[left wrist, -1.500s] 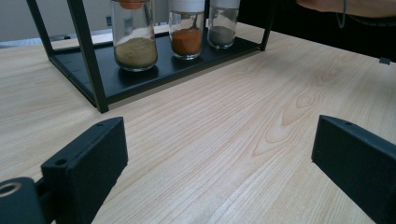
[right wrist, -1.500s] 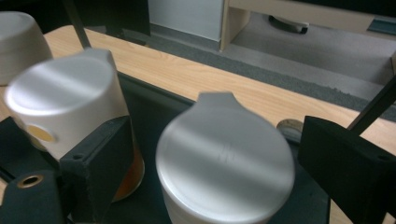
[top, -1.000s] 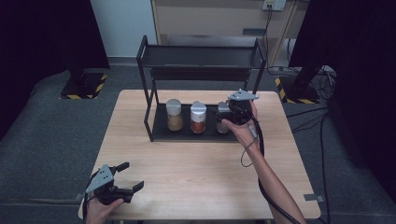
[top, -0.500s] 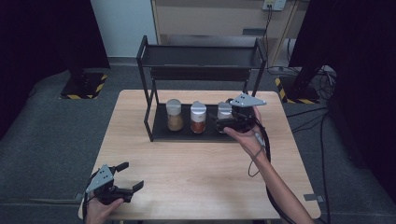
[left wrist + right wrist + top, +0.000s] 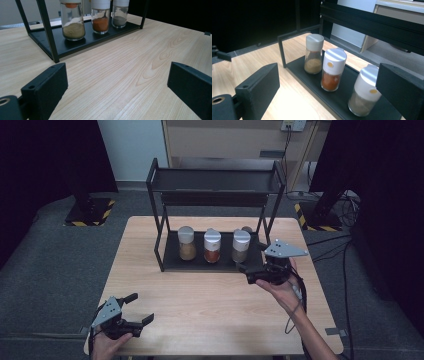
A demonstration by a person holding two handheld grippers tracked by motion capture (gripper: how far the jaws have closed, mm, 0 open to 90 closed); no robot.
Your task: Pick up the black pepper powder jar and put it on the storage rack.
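The pale wooden table (image 5: 210, 305) has a smooth, clearly grained top and rounded corners. At its twelve o'clock edge stands a black metal two-tier rack (image 5: 215, 182) of thin square bars, with a flat lower tray and a walled upper shelf. On the lower tray three clear glass spice jars stand upright in a row, near one another but apart: one with tan powder (image 5: 187, 243) at the nine o'clock end, one with orange-red powder (image 5: 212, 246) in the middle, and one with grey powder and a white domed cap (image 5: 241, 245) at the three o'clock end.

The right gripper (image 5: 248, 268), black with a grey three-cornered plate on top, is held level in an upturned hand at about four o'clock from the grey-powder jar, just off the tray's corner. Its jaws have just been opening and stand apart with nothing between them; in the right gripper view the grey-powder jar (image 5: 364, 91) stands free on the tray ahead.

The left gripper (image 5: 139, 309) rests near the table's seven o'clock corner, jaws wide apart and empty, pointing across bare wood toward the rack.
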